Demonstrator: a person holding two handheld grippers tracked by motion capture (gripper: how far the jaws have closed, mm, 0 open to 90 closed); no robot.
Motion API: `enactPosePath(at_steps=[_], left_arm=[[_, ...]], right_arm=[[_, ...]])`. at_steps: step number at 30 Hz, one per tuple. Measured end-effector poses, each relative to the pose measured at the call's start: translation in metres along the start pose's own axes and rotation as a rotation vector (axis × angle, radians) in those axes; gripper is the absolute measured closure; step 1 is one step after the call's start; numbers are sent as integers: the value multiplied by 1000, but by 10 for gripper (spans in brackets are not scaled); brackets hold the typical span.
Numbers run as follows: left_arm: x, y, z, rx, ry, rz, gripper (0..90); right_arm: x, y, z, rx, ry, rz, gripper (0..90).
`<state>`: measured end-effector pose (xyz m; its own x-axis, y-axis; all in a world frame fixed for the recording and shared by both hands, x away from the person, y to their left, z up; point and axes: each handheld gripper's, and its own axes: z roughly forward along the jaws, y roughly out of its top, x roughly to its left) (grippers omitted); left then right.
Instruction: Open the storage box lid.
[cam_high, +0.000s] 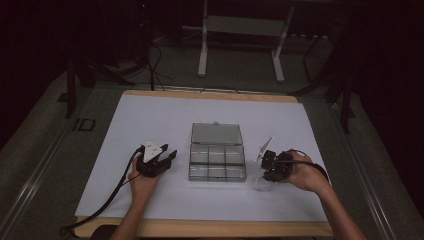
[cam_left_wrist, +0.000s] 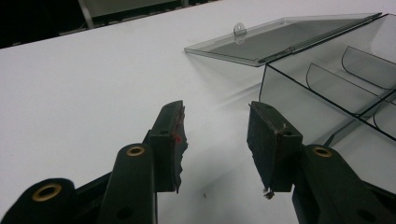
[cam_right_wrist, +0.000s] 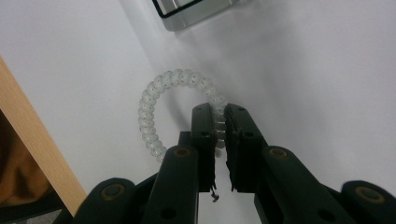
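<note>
left tool (cam_left_wrist: 217, 140): resting spread and holding nothing, just beside the clear plastic compartment box (cam_high: 217, 162), whose lid is lying open.
right tool (cam_right_wrist: 221, 135): pinching the translucent white spiral coil ring (cam_right_wrist: 159, 93).
ring: lying on the white bench (cam_high: 150, 120) near its wooden edge.

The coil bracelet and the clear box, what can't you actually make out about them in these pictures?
- Coil bracelet, right gripper view: the stretch between the right gripper jaws is hidden, so whether the ring closes is unclear.
- High view: the bracelet is a faint smudge, too small and dim.
- Clear box, left gripper view: cut off at the right edge.
</note>
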<state>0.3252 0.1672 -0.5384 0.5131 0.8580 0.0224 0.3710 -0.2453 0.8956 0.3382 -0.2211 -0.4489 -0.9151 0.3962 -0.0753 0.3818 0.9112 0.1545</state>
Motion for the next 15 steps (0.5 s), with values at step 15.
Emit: enactPosePath(at_steps=[15], left_arm=[[0, 0, 0, 0, 0, 0, 568]], right_arm=[[0, 14, -14, -25, -13, -23, 825]])
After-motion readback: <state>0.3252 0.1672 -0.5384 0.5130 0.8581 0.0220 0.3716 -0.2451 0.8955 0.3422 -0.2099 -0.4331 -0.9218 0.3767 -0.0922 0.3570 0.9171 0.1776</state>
